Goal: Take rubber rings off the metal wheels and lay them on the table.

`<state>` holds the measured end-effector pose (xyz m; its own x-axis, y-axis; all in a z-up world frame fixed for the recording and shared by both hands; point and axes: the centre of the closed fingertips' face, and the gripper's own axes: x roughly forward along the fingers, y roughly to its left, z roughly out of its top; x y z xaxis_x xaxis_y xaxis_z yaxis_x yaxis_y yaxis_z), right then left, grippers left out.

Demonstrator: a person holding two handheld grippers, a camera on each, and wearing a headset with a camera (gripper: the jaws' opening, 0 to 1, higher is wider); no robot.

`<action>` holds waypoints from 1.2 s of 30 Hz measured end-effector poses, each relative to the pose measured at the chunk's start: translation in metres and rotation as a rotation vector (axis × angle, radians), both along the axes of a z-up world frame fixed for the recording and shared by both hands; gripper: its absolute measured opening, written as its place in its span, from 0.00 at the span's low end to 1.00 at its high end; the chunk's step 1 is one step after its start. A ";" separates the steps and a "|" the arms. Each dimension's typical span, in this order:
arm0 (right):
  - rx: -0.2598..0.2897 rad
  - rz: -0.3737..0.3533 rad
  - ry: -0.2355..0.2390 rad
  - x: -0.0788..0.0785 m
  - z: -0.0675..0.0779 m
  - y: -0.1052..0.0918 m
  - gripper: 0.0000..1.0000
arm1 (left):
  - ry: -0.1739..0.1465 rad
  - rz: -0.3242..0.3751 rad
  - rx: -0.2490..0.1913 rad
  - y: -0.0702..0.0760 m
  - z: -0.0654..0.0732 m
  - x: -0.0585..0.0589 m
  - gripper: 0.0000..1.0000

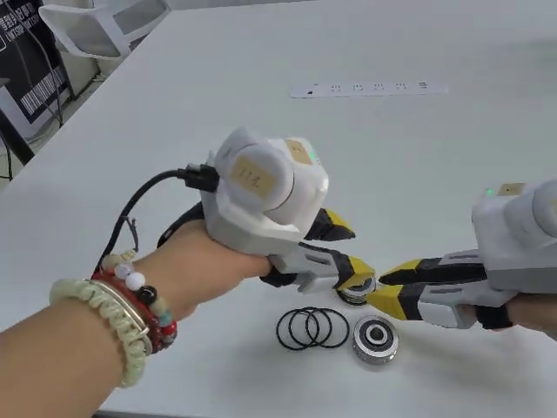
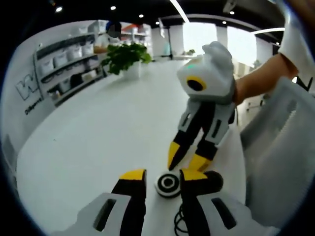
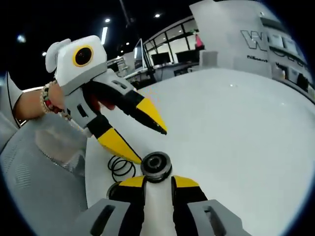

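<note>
The metal wheel sits right between the two claws. The left gripper is wide open, with one tip touching the wheel. The right gripper has a tip on each side of it; I cannot tell if it squeezes. Three rubber rings lie near on the table.

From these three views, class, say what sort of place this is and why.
Probably an open-plan office or showroom: long white table, wall shelves of white containers, potted plant, desks with monitors.

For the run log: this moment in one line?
left gripper open, tips at wheel | right gripper at same wheel, grip unclear | three rubber rings and second wheel lying on table
</note>
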<state>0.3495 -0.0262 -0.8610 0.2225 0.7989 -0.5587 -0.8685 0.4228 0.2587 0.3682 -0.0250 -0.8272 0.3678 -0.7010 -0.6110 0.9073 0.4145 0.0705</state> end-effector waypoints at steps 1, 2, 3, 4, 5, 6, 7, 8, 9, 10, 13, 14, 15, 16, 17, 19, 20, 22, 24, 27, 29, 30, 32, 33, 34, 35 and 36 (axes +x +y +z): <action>0.000 0.001 -0.001 0.000 0.000 0.000 0.18 | 0.004 -0.002 0.005 0.000 -0.003 -0.001 0.28; 0.000 0.001 0.000 0.000 0.000 0.000 0.18 | 0.009 -0.006 0.017 0.000 -0.008 -0.002 0.28; 0.001 0.001 0.001 0.000 -0.001 0.000 0.18 | 0.010 -0.008 0.023 0.001 -0.010 -0.003 0.27; 0.002 0.000 0.003 0.000 -0.001 0.000 0.18 | 0.010 -0.010 0.030 0.001 -0.013 -0.003 0.27; 0.002 0.001 0.003 -0.001 -0.001 0.001 0.17 | 0.014 -0.010 0.030 0.001 -0.015 -0.004 0.27; 0.001 0.004 0.003 -0.001 -0.001 0.001 0.17 | 0.024 -0.008 0.024 0.000 -0.016 -0.004 0.26; 0.000 0.006 0.002 -0.001 -0.001 0.001 0.17 | 0.050 0.004 0.002 -0.001 -0.017 -0.006 0.26; -0.002 0.009 0.003 -0.002 -0.002 0.001 0.17 | 0.058 0.015 -0.007 0.000 -0.018 -0.005 0.25; -0.002 0.011 0.003 -0.002 -0.002 0.002 0.17 | 0.057 0.016 -0.007 0.000 -0.018 -0.005 0.23; -0.002 0.011 0.003 -0.002 -0.003 0.002 0.18 | 0.056 0.018 -0.007 0.001 -0.019 -0.005 0.22; -0.012 0.019 -0.026 -0.001 -0.005 0.001 0.15 | 0.054 0.023 -0.004 0.002 -0.021 -0.005 0.16; -0.024 0.032 -0.050 0.000 -0.006 0.001 0.14 | 0.057 0.020 -0.005 0.002 -0.021 -0.006 0.15; -0.032 0.040 -0.069 0.001 -0.007 0.000 0.14 | 0.053 0.023 -0.006 0.002 -0.021 -0.006 0.15; -0.039 0.041 -0.077 0.001 -0.007 0.000 0.11 | 0.053 0.024 -0.007 0.002 -0.022 -0.006 0.15; -0.055 0.053 -0.101 0.003 -0.008 -0.001 0.09 | 0.055 0.029 -0.010 0.002 -0.022 -0.006 0.15; -0.055 0.049 -0.096 0.002 -0.008 -0.002 0.03 | 0.057 0.036 -0.015 0.003 -0.022 -0.006 0.15; -0.048 0.052 -0.121 0.004 -0.006 -0.002 0.01 | 0.056 0.036 -0.016 0.003 -0.022 -0.006 0.15; -0.053 0.058 -0.123 0.003 -0.007 -0.003 0.01 | 0.048 0.033 -0.019 0.002 -0.021 -0.007 0.15; -0.057 0.059 -0.148 0.002 -0.007 -0.002 0.00 | 0.049 0.038 -0.021 0.002 -0.020 -0.007 0.14; -0.025 -0.033 -0.083 0.006 -0.008 -0.004 0.00 | 0.049 0.040 -0.025 0.003 -0.020 -0.008 0.14; 0.028 -0.121 0.031 0.008 -0.009 -0.004 0.00 | 0.045 0.039 -0.023 0.003 -0.020 -0.009 0.14; 0.051 -0.166 0.093 0.008 -0.009 -0.005 0.00 | 0.044 0.039 -0.024 0.004 -0.020 -0.010 0.14; 0.065 -0.200 0.132 0.011 -0.009 -0.008 0.00 | 0.046 0.036 -0.027 0.003 -0.020 -0.011 0.14; 0.070 -0.189 0.122 0.011 -0.007 -0.008 0.00 | 0.045 0.033 -0.025 0.003 -0.020 -0.011 0.14; 0.095 -0.212 0.158 0.010 -0.006 -0.008 0.00 | 0.042 0.031 -0.021 0.003 -0.020 -0.011 0.14; 0.128 -0.240 0.209 0.010 -0.005 -0.008 0.00 | 0.040 0.030 -0.020 0.003 -0.020 -0.011 0.14; 0.147 -0.253 0.239 0.010 -0.005 -0.009 0.00 | 0.039 0.029 -0.019 0.003 -0.020 -0.011 0.14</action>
<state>0.3594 -0.0348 -0.8656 0.3002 0.8111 -0.5019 -0.6495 0.5592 0.5152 0.3568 -0.0221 -0.8472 0.3638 -0.7021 -0.6122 0.8969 0.4413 0.0269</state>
